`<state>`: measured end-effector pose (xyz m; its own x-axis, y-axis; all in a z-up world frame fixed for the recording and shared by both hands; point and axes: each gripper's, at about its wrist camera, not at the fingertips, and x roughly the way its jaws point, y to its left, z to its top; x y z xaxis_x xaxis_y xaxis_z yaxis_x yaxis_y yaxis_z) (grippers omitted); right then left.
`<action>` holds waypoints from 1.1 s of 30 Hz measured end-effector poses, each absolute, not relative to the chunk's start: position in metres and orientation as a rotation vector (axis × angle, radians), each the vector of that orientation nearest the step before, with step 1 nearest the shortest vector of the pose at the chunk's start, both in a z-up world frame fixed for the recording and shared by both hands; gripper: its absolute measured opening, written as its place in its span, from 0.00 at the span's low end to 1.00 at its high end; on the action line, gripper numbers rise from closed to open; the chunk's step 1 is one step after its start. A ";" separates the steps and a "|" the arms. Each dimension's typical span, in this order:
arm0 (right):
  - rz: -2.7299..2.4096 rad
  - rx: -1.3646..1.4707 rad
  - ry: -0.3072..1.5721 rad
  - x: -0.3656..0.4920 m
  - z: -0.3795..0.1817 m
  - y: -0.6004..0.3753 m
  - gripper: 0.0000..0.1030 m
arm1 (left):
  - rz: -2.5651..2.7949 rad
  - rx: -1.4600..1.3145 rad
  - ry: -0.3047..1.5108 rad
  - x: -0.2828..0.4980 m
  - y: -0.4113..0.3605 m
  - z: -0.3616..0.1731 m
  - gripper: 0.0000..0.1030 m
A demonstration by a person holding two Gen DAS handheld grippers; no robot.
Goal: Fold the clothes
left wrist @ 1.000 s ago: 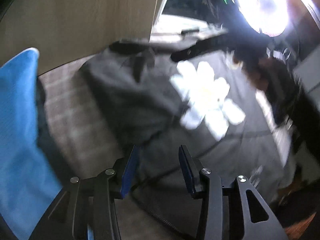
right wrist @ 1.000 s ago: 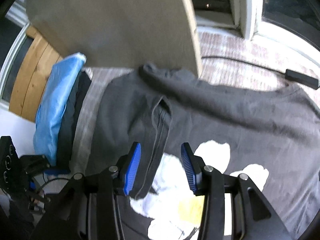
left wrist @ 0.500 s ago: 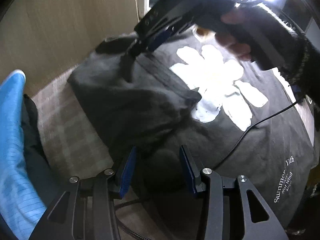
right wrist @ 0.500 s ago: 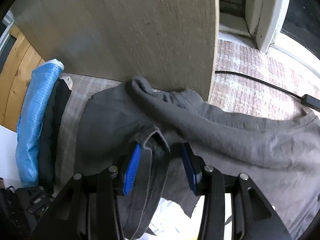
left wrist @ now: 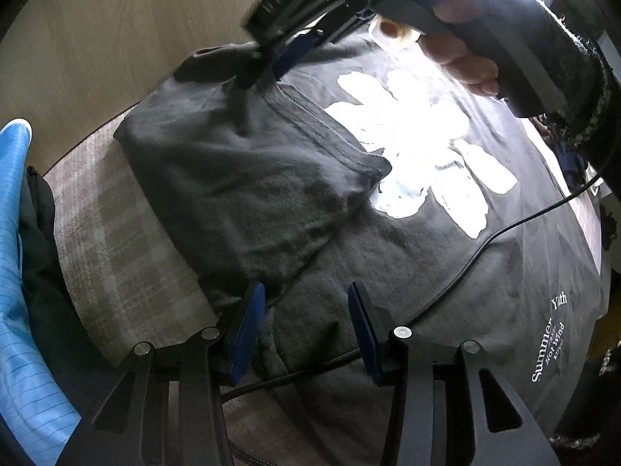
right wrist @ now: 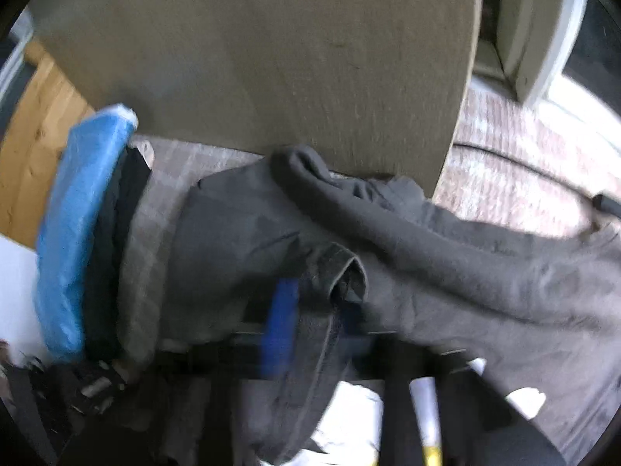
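Note:
A dark grey T-shirt (left wrist: 388, 272) with a white flower print (left wrist: 419, 147) lies spread on a plaid cover. Its sleeve (left wrist: 240, 178) is folded over onto the body. My right gripper (left wrist: 268, 66), held by a hand (left wrist: 462, 62), is shut on the sleeve's hem at the far end. The right wrist view is blurred, but the hem (right wrist: 341, 268) shows bunched between the blue pads of that gripper (right wrist: 314, 310). My left gripper (left wrist: 306, 322) stands open just above the shirt's near side edge, its pads apart from the cloth.
A wooden board (left wrist: 116, 39) stands right behind the shirt's shoulder. A folded blue cloth (left wrist: 15, 272) on dark clothes lies at the left. A black cable (left wrist: 485, 244) crosses the shirt. Plaid cover (left wrist: 128, 256) shows between the shirt and the pile.
The right gripper moved in over the folded sleeve and shut on its hem. The left gripper sank closer to the shirt's edge and stayed open.

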<state>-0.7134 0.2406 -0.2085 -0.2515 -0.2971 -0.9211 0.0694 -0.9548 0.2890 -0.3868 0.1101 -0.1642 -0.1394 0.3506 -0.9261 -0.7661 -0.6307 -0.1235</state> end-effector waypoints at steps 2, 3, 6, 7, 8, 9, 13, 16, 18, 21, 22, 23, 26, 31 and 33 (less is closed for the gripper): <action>-2.315 1.754 -0.252 -0.714 -0.207 0.245 0.02 | 1.857 -1.358 0.482 -0.387 0.109 -0.164 0.42; -2.321 1.769 -0.265 -0.716 -0.210 0.252 0.02 | 1.856 -1.357 0.477 -0.387 0.109 -0.164 0.42; -2.291 1.794 -0.350 -0.717 -0.219 0.269 0.02 | 1.851 -1.351 0.475 -0.386 0.108 -0.164 0.42; -2.291 1.782 -0.386 -0.716 -0.218 0.273 0.03 | 1.846 -1.353 0.477 -0.386 0.109 -0.162 0.43; -2.286 1.777 -0.408 -0.715 -0.214 0.275 0.05 | 1.840 -1.358 0.478 -0.385 0.109 -0.161 0.43; -2.274 1.794 -0.406 -0.714 -0.212 0.275 0.18 | 1.834 -1.362 0.479 -0.385 0.109 -0.159 0.43; -2.465 1.736 -0.217 -0.691 -0.182 0.273 0.37 | 1.874 -1.326 0.400 -0.393 0.098 -0.139 0.43; -2.354 1.644 -0.267 -0.668 -0.179 0.260 0.37 | 1.886 -1.346 0.318 -0.403 0.089 -0.139 0.43; -2.252 1.676 -0.247 -0.656 -0.192 0.246 0.37 | 1.872 -1.388 0.300 -0.407 0.087 -0.149 0.43; -2.213 1.736 -0.040 -0.640 -0.211 0.227 0.36 | 1.856 -1.405 0.388 -0.401 0.093 -0.160 0.43; -2.235 1.709 0.016 -0.634 -0.209 0.226 0.36 | 1.856 -1.405 0.422 -0.398 0.094 -0.161 0.43; -2.241 1.747 0.042 -0.632 -0.206 0.231 0.35 | 1.858 -1.407 0.436 -0.394 0.092 -0.158 0.43; -2.286 1.763 0.016 -0.616 -0.179 0.253 0.35 | 1.880 -1.403 0.377 -0.380 0.070 -0.138 0.43; -2.318 1.661 -0.109 -0.563 -0.098 0.302 0.36 | 1.995 -1.396 0.268 -0.338 -0.003 -0.093 0.43; -2.310 1.645 -0.225 -0.538 -0.070 0.325 0.36 | 2.041 -1.428 0.207 -0.318 -0.038 -0.079 0.43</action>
<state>-0.5375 0.3250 -0.0696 -0.3022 -0.3271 -0.8954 0.1484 -0.9440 0.2948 -0.3178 -0.0380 -0.0785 -0.2131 0.4038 -0.8897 -0.5739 -0.7886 -0.2205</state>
